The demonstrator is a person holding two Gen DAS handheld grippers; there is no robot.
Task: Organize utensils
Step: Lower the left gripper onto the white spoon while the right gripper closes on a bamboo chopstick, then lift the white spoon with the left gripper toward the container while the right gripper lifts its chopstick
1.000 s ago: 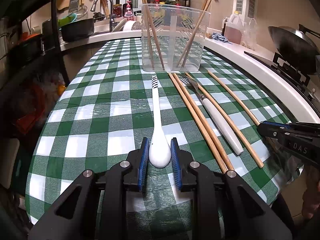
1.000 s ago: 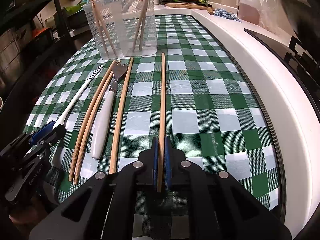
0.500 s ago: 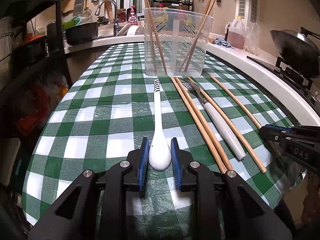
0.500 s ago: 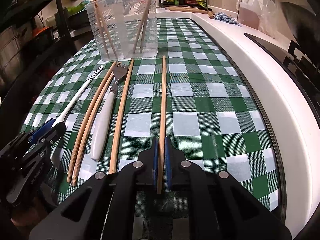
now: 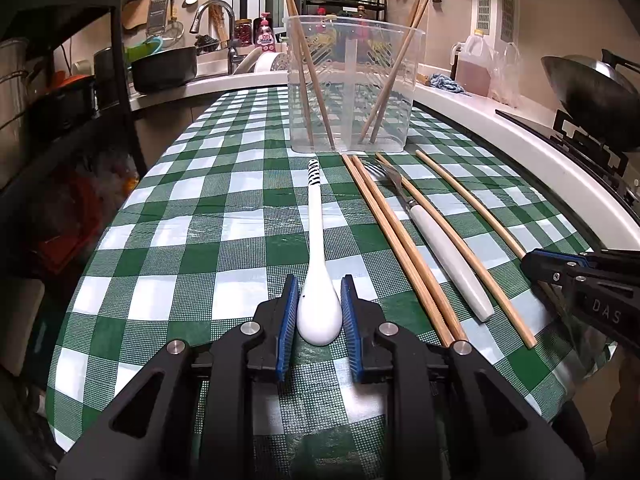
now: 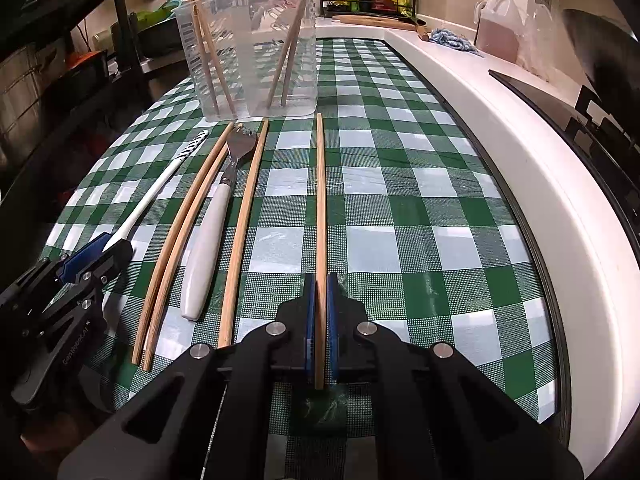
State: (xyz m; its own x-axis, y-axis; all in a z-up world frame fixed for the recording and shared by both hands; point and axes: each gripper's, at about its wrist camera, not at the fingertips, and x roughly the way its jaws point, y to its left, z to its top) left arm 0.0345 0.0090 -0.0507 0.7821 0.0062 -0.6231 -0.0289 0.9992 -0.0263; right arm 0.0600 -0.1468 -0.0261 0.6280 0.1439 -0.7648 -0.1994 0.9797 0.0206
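Note:
My left gripper [image 5: 319, 286] is shut on the bowl of a white spoon [image 5: 318, 240] with a striped handle tip, held just above the checked cloth. My right gripper [image 6: 320, 280] is shut on the near end of a single wooden chopstick [image 6: 320, 200]. On the cloth between them lie a pair of chopsticks [image 5: 396, 236], a white-handled fork [image 5: 436, 240] and one more chopstick [image 5: 452, 240]. A clear plastic holder [image 5: 352, 84] with several chopsticks stands at the far end; it also shows in the right wrist view [image 6: 252, 48].
The green checked tablecloth [image 5: 200, 216] covers the counter. A white counter edge [image 6: 520, 152] and a stove with a wok [image 5: 592, 92] run along the right. A dark shelf rack [image 5: 60, 80] stands on the left, with a sink behind.
Both grippers have risen and tilted slightly with the spoon and chopstick in them; the holder now looks nearer and taller. The loose utensils have not moved.

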